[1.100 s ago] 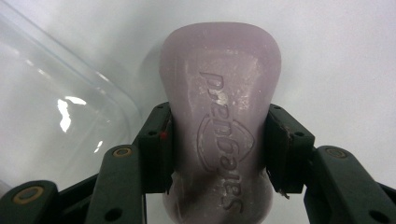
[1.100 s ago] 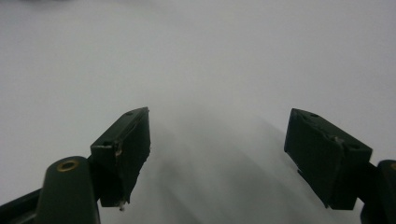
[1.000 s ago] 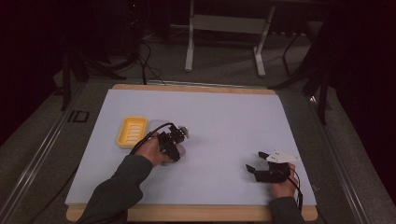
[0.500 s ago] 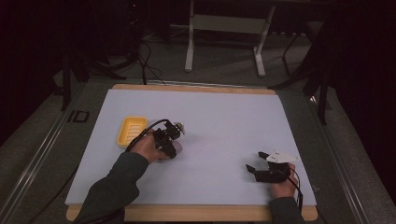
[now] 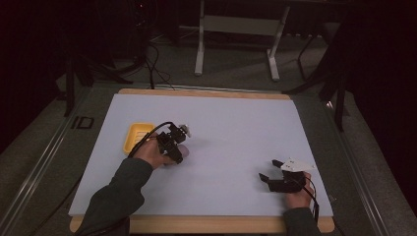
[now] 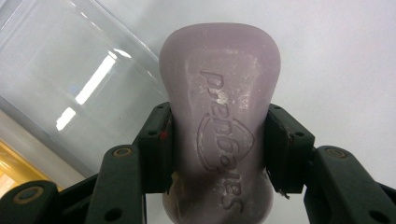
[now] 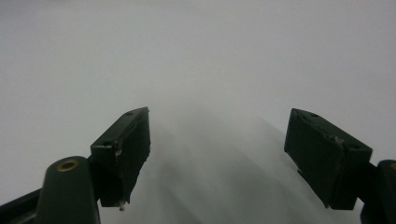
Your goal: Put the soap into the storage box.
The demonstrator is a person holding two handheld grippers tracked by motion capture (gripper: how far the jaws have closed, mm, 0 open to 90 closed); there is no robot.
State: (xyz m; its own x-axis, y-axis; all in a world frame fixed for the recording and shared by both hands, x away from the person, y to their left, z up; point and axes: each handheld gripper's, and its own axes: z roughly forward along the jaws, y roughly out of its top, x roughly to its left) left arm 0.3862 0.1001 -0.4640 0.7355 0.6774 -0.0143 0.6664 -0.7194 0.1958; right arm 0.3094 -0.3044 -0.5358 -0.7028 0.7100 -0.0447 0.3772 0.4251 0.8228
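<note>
Table (image 5: pixel 236 123): white sheet over a wooden board, edged by wood at the far and near sides.

Your left arm: dark sleeve (image 5: pixel 115 194) entering from the near left, reaching forward and to the right, hand (image 5: pixel 150 153) wrapped round the tool body.

Yellow tray (image 5: pixel 134 137): shallow, on the left part of the table, just left of your left tongs. In the left gripper view only its corner shows, at the lower left edge.

Clear plastic piece (image 6: pixel 60 74): seen in the left gripper view, lying beyond and to the left of the soap, catching ceiling reflections. What it is, you cannot tell from the high view.

Left tongs (image 5: pixel 178 150): pinching a pale lilac soap bar (image 6: pixel 219 126) across its waist, both pads against its sides. The left gripper view shows embossed lettering on its face; the high view gives only a pale patch at the tongs.

Right tongs (image 5: pixel 269 169): near right of the table, held low, pointing left, spread wide with bare white surface between them in the right gripper view (image 7: pixel 217 149).
</note>
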